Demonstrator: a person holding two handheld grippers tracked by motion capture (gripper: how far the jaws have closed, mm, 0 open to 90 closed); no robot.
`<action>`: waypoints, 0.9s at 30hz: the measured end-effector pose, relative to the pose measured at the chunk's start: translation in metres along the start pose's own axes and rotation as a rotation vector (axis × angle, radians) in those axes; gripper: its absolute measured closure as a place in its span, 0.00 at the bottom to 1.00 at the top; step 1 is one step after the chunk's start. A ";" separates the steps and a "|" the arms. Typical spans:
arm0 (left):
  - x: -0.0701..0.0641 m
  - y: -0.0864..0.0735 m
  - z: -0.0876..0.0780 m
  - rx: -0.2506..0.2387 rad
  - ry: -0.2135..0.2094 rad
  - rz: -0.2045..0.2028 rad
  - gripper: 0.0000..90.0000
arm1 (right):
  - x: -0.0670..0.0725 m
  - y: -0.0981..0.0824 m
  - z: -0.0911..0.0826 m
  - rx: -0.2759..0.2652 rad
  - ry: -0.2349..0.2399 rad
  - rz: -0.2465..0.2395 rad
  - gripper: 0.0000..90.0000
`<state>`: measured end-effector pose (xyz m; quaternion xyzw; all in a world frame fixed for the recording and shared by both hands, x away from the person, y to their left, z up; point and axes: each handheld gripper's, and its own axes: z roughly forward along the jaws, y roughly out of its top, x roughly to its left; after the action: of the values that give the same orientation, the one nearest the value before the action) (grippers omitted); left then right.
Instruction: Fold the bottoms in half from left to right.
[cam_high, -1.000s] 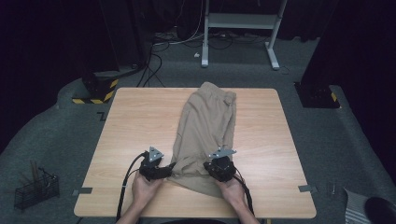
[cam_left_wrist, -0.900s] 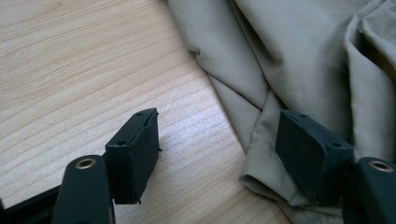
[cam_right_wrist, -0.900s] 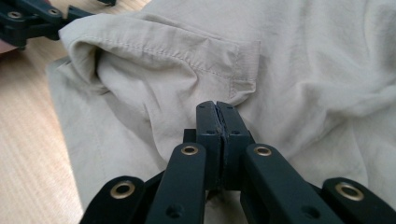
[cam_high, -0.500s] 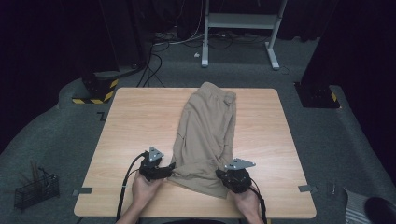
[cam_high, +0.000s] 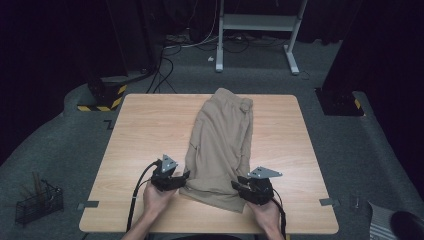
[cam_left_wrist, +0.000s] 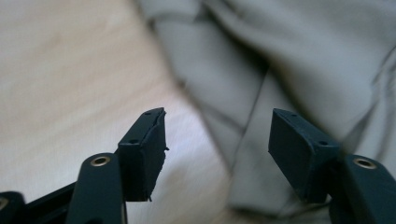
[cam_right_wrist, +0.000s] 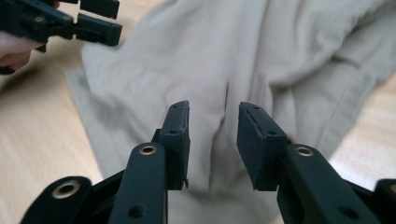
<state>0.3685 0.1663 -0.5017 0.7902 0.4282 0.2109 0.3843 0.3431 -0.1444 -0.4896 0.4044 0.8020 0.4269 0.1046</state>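
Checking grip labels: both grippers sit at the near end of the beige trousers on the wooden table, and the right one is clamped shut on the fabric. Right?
Not quite. The right gripper is open: the right gripper view shows its jaws apart over the beige trousers, cloth behind the gap, pads not pressing it; they have just been opening. Both grippers, the left gripper too, are at the trousers' near end on the wooden table.

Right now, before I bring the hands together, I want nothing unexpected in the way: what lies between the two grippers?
In the high view, the near hem of the tan shorts spans the stretch between the left gripper and right gripper.
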 end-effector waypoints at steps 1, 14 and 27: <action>-0.001 0.005 0.002 0.005 -0.012 0.004 0.42 | 0.001 0.004 0.004 0.004 0.001 0.000 0.70; -0.002 0.009 0.033 0.120 -0.082 0.031 0.86 | 0.004 0.009 0.034 0.069 0.003 -0.081 0.97; 0.007 -0.006 0.000 0.061 -0.121 -0.037 1.00 | 0.006 -0.036 -0.016 0.047 0.047 -0.130 0.94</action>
<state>0.3692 0.1743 -0.5062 0.8049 0.4248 0.1426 0.3890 0.3109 -0.1610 -0.5059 0.3438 0.8385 0.4099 0.1036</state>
